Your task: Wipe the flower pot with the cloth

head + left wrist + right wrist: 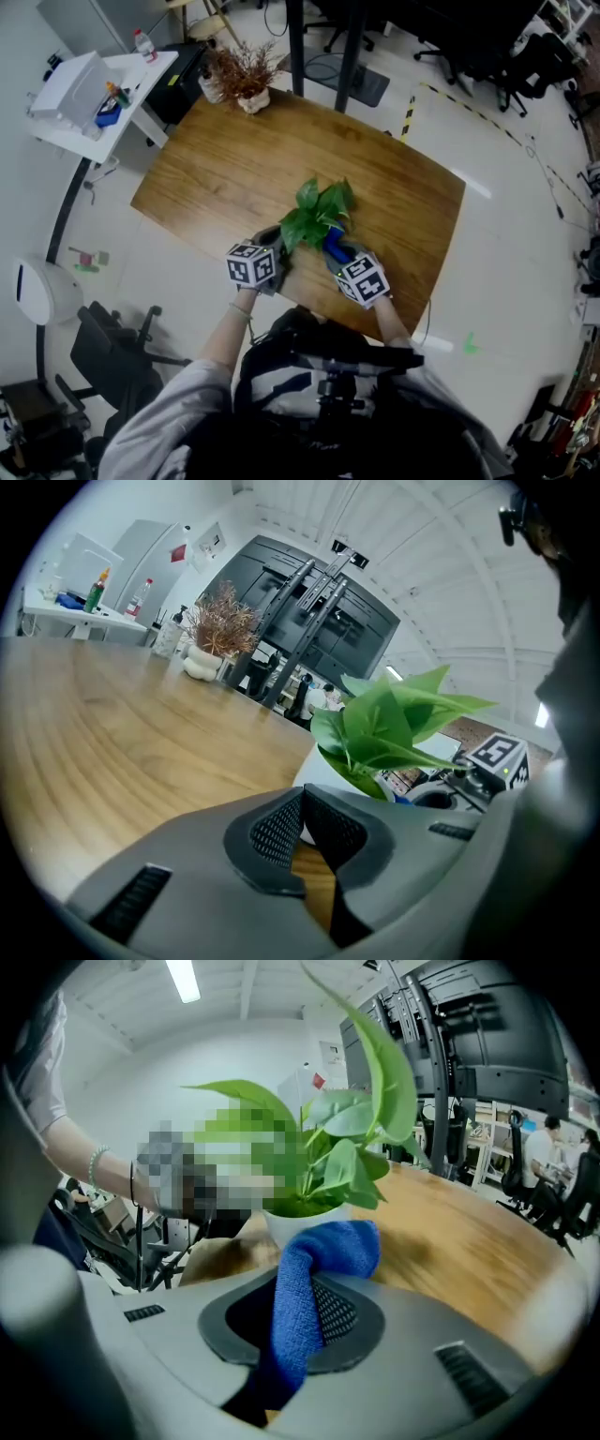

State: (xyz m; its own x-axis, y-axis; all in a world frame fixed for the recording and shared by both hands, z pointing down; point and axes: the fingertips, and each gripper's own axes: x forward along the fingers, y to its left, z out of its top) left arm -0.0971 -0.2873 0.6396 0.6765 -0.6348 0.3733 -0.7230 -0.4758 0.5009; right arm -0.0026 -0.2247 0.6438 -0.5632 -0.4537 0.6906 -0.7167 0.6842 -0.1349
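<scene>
White ceramic flower pot (298, 1221) is being faced, just ahead, by right gripper (305, 1274) fingers clamping blue cloth (298, 1321). Left gripper (302, 816) is being held closed, empty.

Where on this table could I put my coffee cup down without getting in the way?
The wide bare stretch of brown wooden table between the dried reddish plant at the far corner and the green leafy plant in a white pot is free. The near edge is crowded: left tool, right tool and blue cloth sit beside that pot.
</scene>
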